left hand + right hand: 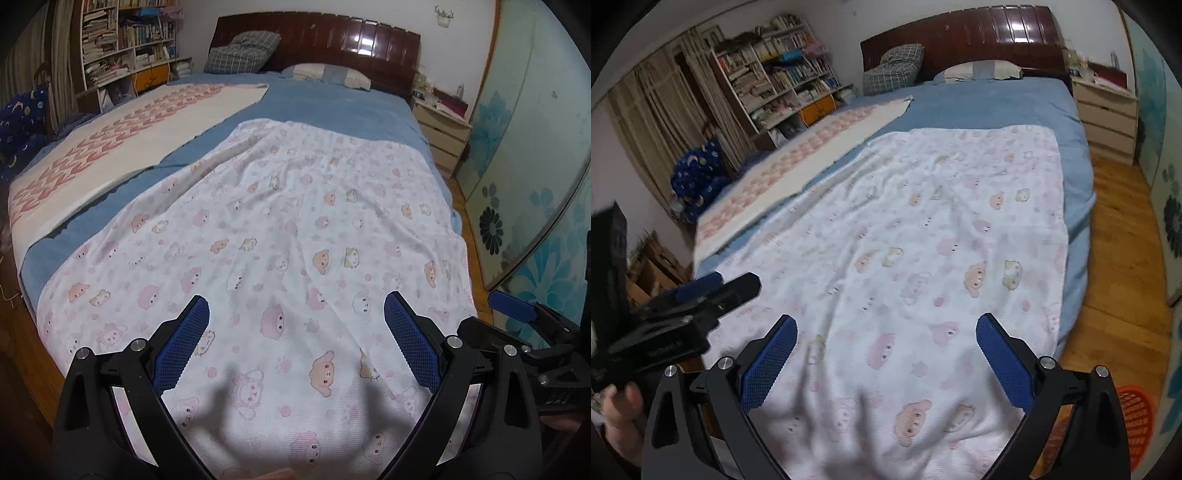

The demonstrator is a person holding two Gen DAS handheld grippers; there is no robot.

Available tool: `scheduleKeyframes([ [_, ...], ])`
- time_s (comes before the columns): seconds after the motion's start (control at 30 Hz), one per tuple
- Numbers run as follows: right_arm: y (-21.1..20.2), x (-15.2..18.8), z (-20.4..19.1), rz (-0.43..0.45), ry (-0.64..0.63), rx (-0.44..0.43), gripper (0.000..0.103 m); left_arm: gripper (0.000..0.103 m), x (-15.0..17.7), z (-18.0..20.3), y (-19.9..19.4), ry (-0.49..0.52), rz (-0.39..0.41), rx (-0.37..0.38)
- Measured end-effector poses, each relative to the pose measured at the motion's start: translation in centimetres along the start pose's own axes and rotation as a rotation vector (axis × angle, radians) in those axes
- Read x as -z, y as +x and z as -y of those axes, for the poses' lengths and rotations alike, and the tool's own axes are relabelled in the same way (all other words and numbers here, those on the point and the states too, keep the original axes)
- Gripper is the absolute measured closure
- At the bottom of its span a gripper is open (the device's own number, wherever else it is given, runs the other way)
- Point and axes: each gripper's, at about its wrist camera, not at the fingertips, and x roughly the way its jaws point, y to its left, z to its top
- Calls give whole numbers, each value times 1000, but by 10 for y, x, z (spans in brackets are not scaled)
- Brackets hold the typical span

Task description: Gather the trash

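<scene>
My left gripper (297,314) is open and empty, held over the foot of a bed covered by a white blanket (280,229) with pink cartoon animals. My right gripper (886,332) is open and empty too, over the same blanket (923,240). The right gripper shows at the right edge of the left wrist view (517,310), and the left gripper at the left edge of the right wrist view (713,291). An orange mesh basket (1134,417) stands on the wooden floor by the bed's right corner. I see no trash on the bed in either view.
A blue sheet (332,107), two pillows (240,51) and a dark headboard (332,40) lie ahead. A second pink-patterned white blanket (110,140) lies on the left. A bookshelf (775,74) stands far left, a nightstand (1104,110) and floral wardrobe doors (517,184) on the right.
</scene>
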Motion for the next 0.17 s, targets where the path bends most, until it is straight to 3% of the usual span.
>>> scheduleKeyframes([
  [0.17, 4, 0, 1, -14, 18, -16, 7, 8, 0, -1, 2, -9, -16, -4],
])
